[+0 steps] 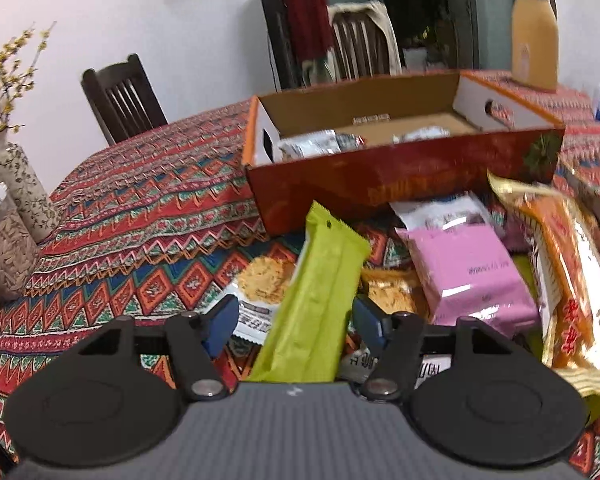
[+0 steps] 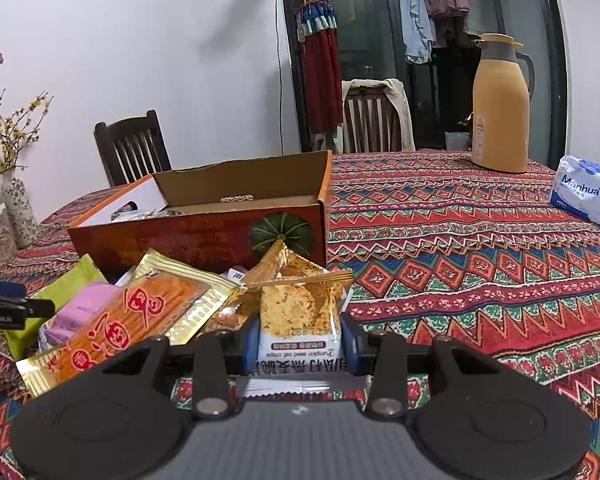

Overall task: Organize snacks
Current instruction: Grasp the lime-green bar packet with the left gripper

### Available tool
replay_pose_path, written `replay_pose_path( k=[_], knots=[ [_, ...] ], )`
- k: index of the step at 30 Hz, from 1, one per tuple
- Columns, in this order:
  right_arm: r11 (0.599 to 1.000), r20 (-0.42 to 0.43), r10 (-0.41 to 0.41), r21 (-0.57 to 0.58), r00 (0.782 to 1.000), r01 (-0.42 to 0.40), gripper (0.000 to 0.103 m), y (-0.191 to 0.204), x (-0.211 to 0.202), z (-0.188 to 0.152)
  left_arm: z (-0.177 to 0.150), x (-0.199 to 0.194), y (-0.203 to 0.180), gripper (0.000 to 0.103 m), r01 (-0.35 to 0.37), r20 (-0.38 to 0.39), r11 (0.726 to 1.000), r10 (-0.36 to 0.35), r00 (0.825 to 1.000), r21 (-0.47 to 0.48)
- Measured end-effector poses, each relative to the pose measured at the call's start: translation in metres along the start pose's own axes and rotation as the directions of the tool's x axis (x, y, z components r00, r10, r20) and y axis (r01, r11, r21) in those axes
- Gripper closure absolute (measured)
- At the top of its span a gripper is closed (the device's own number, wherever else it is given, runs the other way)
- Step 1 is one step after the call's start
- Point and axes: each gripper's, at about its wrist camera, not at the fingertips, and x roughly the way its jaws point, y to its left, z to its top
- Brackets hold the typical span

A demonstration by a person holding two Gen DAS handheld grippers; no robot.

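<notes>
Since the box (image 2: pixel 204 236) at twelve o'clock receives snacks, the right gripper (image 2: pixel 300 344) has its jaws clamped on the crisps packet (image 2: pixel 298 320); the left gripper (image 1: pixel 296 320) has its jaws flanking the green bar (image 1: pixel 320 292), contact seemingly partial.

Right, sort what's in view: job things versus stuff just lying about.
Job things: green packet between the left gripper fingers; oat crisp packet in the right gripper; pink packet; orange-gold packet; cardboard box.

Lying about: thermos; tissue pack; vase; chair.
</notes>
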Motion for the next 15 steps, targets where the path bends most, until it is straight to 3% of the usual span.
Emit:
replay_pose_path(
  k=[2,4,10,15],
  knots=[
    [1.000,-0.003,0.002,0.002,1.000,-0.002,0.063,0.000,0.000,-0.001,0.000,0.005,-0.002,0.043,0.001,-0.017,1.000,-0.001,1.000,0.017],
    [1.000,-0.005,0.005,0.002,1.000,-0.005,0.063,0.000,0.000,-0.001,-0.001,0.009,-0.003,0.054,0.016,-0.036,1.000,-0.016,0.999,0.022],
    [1.000,-0.005,0.023,-0.006,1.000,-0.023,0.063,0.004,0.001,-0.001,0.000,0.011,-0.006,0.064,0.030,-0.044,0.999,-0.029,0.999,0.034],
    [0.999,-0.006,0.031,-0.006,1.000,-0.031,0.063,0.006,0.002,-0.001,0.001,0.006,-0.007,0.064,0.010,-0.020,0.999,-0.010,1.000,0.038]
  ],
)
